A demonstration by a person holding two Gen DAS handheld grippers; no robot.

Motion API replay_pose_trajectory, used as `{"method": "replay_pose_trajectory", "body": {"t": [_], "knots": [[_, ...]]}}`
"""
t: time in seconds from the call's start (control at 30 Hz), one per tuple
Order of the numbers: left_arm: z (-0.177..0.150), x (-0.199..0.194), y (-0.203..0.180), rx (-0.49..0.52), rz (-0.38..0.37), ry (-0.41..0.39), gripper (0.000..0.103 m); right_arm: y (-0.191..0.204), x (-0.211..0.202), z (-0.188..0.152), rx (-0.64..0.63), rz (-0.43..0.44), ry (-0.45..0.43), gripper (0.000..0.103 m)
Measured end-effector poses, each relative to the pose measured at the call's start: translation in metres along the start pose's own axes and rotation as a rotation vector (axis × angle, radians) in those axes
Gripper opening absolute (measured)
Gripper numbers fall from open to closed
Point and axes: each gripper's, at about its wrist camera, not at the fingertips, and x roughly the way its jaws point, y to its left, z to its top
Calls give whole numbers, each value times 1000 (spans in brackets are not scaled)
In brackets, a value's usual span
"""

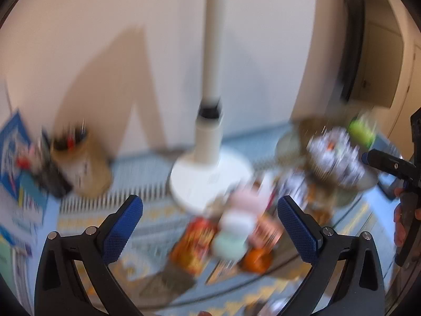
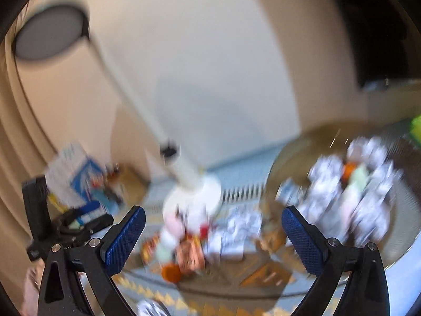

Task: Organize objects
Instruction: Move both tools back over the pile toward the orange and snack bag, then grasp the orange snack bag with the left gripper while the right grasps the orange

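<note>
Over a patterned cloth (image 1: 163, 218), both views heavily blurred: left gripper (image 1: 210, 226) spread wide, nothing between its blue pads (image 1: 123, 226). Right gripper (image 2: 213, 237) just as wide, empty too. Ahead of both sits a jumble of small objects (image 1: 231, 234), colours smeared, near a white lamp base (image 1: 208, 176). Brown pen cup (image 1: 81, 163) stands off left.
</note>
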Motion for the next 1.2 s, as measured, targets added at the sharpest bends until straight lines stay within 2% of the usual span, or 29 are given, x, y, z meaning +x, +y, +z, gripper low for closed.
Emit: {"method": "replay_pose_trajectory", "body": {"t": [0.1,0.2,0.3,0.47,0.53,0.57,0.67,0.87,0.93,0.97,1.0,1.03,1.07,1.1,1.2], "knots": [[-34,23,7,-11,6,66,103,7,35,-45,-18,-11,110,103],[-64,46,19,17,61,130,103,9,58,-77,-28,5,176,103],[-77,69,27,41,99,172,102,30,79,-101,-165,1,218,103],[-79,85,37,23,60,175,103,74,107,-117,-394,-19,224,103],[-76,87,40,15,40,167,103,84,121,-121,-443,-32,243,94],[-76,89,40,17,38,167,103,88,128,-124,-457,-39,264,82],[-77,89,39,16,38,167,103,89,137,-125,-447,-62,284,73],[-76,88,37,15,38,167,103,84,139,-121,-416,-46,277,57],[-76,89,38,14,37,167,103,88,136,-123,-443,-44,272,48],[-75,90,38,14,37,166,103,90,133,-125,-458,-39,268,37],[-75,89,38,15,34,164,98,93,130,-126,-479,-32,260,37],[-76,84,36,21,27,148,86,95,127,-127,-490,-38,252,37],[-76,81,36,27,20,128,48,96,125,-128,-497,-35,246,37],[-76,77,33,41,-4,110,38,96,124,-128,-497,-19,243,37],[-76,73,26,69,35,95,37,96,116,-127,-492,40,216,36]]}}
